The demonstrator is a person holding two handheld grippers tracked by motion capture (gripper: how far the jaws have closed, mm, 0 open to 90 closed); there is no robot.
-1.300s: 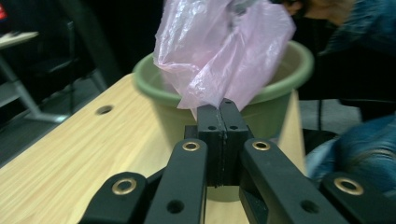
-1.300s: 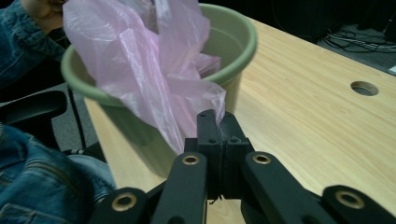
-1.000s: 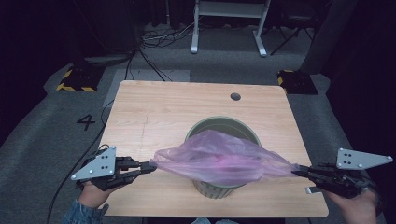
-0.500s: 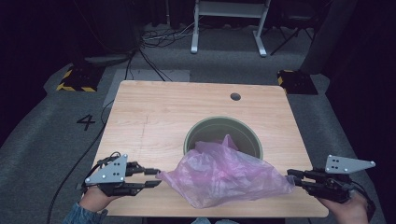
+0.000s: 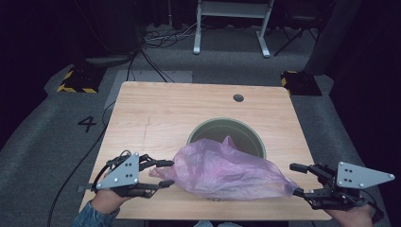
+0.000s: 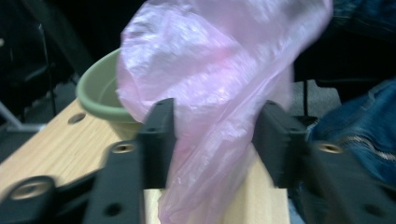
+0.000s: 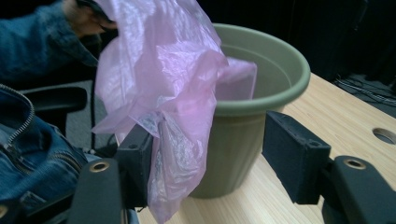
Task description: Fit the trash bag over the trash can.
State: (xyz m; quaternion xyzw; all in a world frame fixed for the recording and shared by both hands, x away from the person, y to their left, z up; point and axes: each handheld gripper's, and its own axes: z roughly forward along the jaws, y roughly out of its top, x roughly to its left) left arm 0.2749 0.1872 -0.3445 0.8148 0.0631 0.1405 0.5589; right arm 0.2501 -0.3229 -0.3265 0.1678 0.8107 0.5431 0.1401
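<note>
The tabletop (image 5: 156,113) carries a green pot (image 5: 246,133) standing upright toward its near right, and over the pot's near rim a pink plastic bag (image 5: 222,170) is draped, slumped partly onto the wood in front and partly into the pot's mouth.

The bag is judged to be very light, thin and limp, with no stiffness of its own; its film looks slick and easily torn, so it is best taken at a gathered edge or corner, where several layers can be pinched together, rather than on a flat single sheet.

The left gripper (image 5: 168,173) is seen at the bag's left end with its jaws spread wide; film hangs between them in the left gripper view, but it is not clamped. The right gripper (image 5: 295,179) is seen at the bag's right tip, jaws likewise wide apart, with film lying against one jaw only and nothing pinched.

Compared with half a second earlier, the bag has sunk lower and bunched closer to the pot, and a second earlier it was stretched taut between the two grippers. Both pairs of jaws have since opened, and the grippers have come nearer each other.
</note>
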